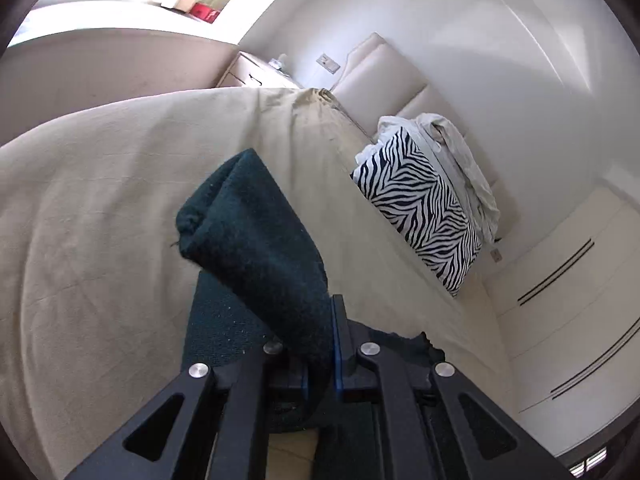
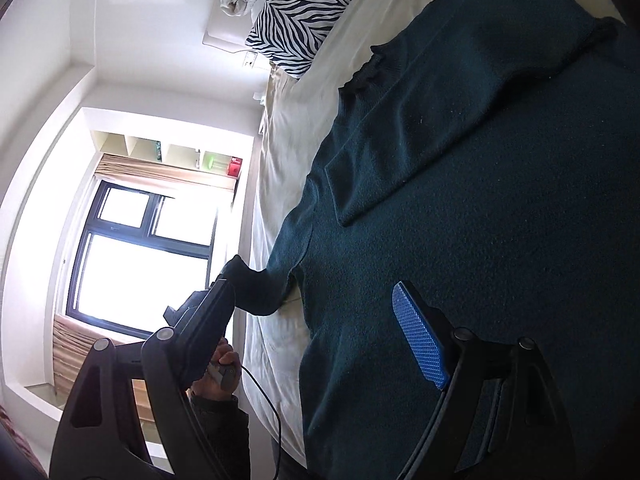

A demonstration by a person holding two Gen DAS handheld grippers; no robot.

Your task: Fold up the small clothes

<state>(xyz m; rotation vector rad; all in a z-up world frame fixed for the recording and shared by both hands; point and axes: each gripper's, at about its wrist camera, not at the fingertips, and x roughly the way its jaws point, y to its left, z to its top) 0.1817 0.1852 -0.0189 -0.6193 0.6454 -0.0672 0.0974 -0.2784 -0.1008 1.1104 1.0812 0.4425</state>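
Left wrist view: I am clamping my left gripper (image 1: 320,344) on the sweater's (image 1: 256,240) sleeve, which is rising from my jaws and drooping forward over the bed (image 1: 100,200). My grip is sitting near the fabric's edge, so I judge a quick pull could slip the sleeve free, or drag the whole sweater askew. In the right wrist view, my right gripper (image 2: 316,328) is standing wide apart, holding nothing, hovering over the sweater's body, which is lying flat just beyond. Farther off, a zebra pillow (image 1: 420,208) is leaning by the headboard (image 1: 380,76).
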